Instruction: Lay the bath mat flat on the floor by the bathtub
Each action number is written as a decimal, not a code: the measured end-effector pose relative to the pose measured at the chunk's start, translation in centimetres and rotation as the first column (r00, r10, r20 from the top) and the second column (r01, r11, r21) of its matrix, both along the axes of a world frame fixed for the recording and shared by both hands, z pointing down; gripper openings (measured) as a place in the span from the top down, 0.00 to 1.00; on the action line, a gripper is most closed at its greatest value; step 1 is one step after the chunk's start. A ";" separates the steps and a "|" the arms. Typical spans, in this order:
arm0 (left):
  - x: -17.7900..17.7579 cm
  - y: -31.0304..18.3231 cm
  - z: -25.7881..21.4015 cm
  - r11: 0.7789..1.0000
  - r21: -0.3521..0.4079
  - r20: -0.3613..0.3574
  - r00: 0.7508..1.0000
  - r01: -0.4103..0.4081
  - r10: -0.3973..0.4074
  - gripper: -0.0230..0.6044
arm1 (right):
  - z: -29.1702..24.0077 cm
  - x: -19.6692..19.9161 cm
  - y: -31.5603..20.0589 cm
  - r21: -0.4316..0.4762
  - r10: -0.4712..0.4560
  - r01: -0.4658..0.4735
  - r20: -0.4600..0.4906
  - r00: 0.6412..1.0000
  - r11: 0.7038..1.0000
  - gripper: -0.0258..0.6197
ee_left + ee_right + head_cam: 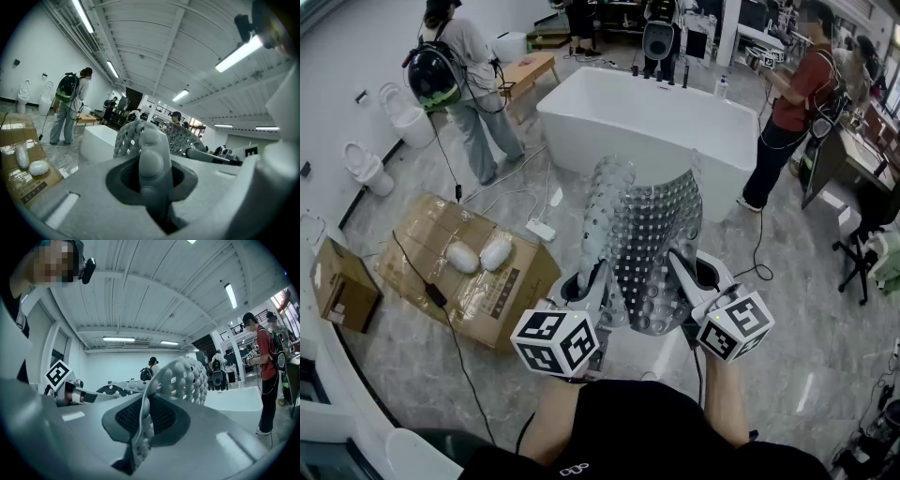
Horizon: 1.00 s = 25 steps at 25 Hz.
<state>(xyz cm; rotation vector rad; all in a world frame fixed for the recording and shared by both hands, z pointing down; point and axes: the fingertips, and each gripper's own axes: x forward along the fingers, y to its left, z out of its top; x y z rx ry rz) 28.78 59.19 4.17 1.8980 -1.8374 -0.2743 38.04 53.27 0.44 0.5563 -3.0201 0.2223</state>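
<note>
1. Two white toilets (366, 167) stood against the left wall, and a small cardboard box (342, 286) sat on the floor nearer the camera.
2. Right of them lay a flattened cardboard sheet (478, 286) with two white rounded objects (461, 256) side by side on it.
3. A person with a backpack (467, 84) stood beyond the cardboard, left of the bathtub (647, 122).
4. The left gripper (594, 278) was clenched on the near left edge of the bath mat (652, 225). In the left gripper view its jaws (152, 159) pressed together on the mat's nubbed rim (129, 133).
5. The grey, perforated mat hung in the air between both grippers, bowed upward, off the floor and just in front of the white tub's near wall.
6. The right gripper (682, 274) grasped the mat's near right edge. In the right gripper view (143, 420) the studded rim (187, 376) ran between its closed jaws.
7. A person in a red shirt (795, 94) stood by the tub's right end.
</note>
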 end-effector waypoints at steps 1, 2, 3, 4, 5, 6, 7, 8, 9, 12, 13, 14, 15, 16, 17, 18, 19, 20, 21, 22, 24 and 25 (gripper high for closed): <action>0.1 0.1 0.2 1.000 -0.002 -0.001 1.000 0.001 -0.001 0.89 | 0.3 0.1 -0.1 -0.003 0.002 -0.002 0.004 1.000 1.000 0.92; 0.2 0.1 0.3 1.000 -0.003 -0.002 1.000 0.003 -0.003 0.89 | 0.5 0.2 -0.1 -0.005 0.003 -0.003 0.006 1.000 1.000 0.92; 0.2 0.2 0.4 1.000 -0.003 -0.003 1.000 0.006 -0.006 0.89 | 0.6 0.2 -0.1 -0.005 0.004 -0.004 0.005 1.000 1.000 0.92; 0.2 0.3 0.4 1.000 -0.002 -0.004 1.000 0.007 -0.007 0.89 | 0.6 0.2 0.0 -0.005 0.003 -0.003 0.002 1.000 1.000 0.92; 0.2 0.4 0.4 1.000 0.000 -0.006 1.000 0.008 -0.008 0.89 | 0.5 0.1 0.1 -0.006 0.002 -0.002 0.000 1.000 1.000 0.92; 0.2 0.5 0.4 1.000 0.001 -0.009 1.000 0.008 -0.008 0.89 | 0.6 0.1 0.1 -0.008 0.001 -0.001 -0.001 1.000 1.000 0.92; 0.2 0.5 0.4 1.000 0.002 -0.013 1.000 0.008 -0.008 0.89 | 0.6 0.1 0.0 -0.011 0.000 0.000 -0.001 1.000 1.000 0.92; 0.2 0.4 0.4 1.000 0.000 -0.015 1.000 0.008 -0.008 0.89 | 0.7 0.2 -0.1 -0.015 -0.001 0.001 -0.002 1.000 1.000 0.92; 0.3 0.3 0.4 1.000 -0.003 -0.014 1.000 0.009 -0.009 0.89 | 0.8 0.2 -0.1 -0.019 -0.001 0.001 -0.003 1.000 1.000 0.92; 0.6 0.4 0.7 1.000 -0.005 -0.014 1.000 0.008 -0.008 0.89 | 1.3 0.7 -0.2 -0.040 0.000 0.001 0.014 1.000 0.999 0.92; 0.7 0.4 0.7 1.000 -0.003 -0.016 1.000 0.008 -0.008 0.89 | 1.4 0.8 -0.2 -0.044 -0.002 0.003 0.023 1.000 0.999 0.92; 0.7 0.4 0.7 1.000 -0.002 -0.018 1.000 0.008 -0.008 0.89 | 1.4 0.9 -0.1 -0.045 -0.004 0.006 0.027 1.000 0.999 0.92; 0.8 0.4 0.7 1.000 -0.001 -0.021 1.000 0.009 -0.009 0.89 | 1.3 0.9 0.0 -0.044 -0.006 0.007 0.025 1.000 0.999 0.92; 0.9 0.4 0.8 1.000 -0.002 -0.024 1.000 0.008 -0.008 0.89 | 1.1 0.9 0.1 -0.043 -0.006 0.007 0.022 1.000 0.999 0.92; 1.1 0.4 0.8 1.000 -0.003 -0.025 1.000 0.006 -0.007 0.89 | 1.1 1.0 0.2 -0.042 -0.005 0.006 0.021 1.000 0.999 0.92; 1.3 0.4 0.8 1.000 -0.003 -0.025 1.000 0.004 -0.004 0.89 | 1.0 1.3 0.2 -0.042 -0.004 0.005 0.021 1.000 0.999 0.92; 1.7 0.3 0.9 1.000 -0.002 -0.024 1.000 0.002 -0.002 0.89 | 1.0 1.6 0.1 -0.041 -0.001 0.002 0.022 1.000 0.999 0.92; 2.1 0.2 0.9 1.000 -0.001 -0.023 1.000 0.000 0.000 0.89 | 1.0 2.1 0.0 -0.039 0.002 -0.001 0.023 1.000 0.999 0.92; 2.5 0.0 0.9 1.000 0.000 -0.023 1.000 -0.001 0.001 0.89 | 1.0 2.6 -0.2 -0.038 0.005 -0.005 0.024 1.000 0.999 0.92; 2.9 -0.2 0.9 1.000 0.001 -0.023 1.000 -0.003 0.003 0.89 | 1.0 3.1 -0.4 -0.038 0.009 -0.008 0.025 1.000 0.999 0.92; 3.7 -0.4 1.0 1.000 0.000 -0.024 1.000 -0.009 0.009 0.89 | 1.1 4.0 -0.7 -0.040 0.019 -0.018 0.025 1.000 0.999 0.92; 4.1 -0.6 1.0 1.000 -0.001 -0.024 1.000 -0.013 0.013 0.89 | 1.1 4.5 -0.8 -0.041 0.024 -0.023 0.025 0.999 0.999 0.92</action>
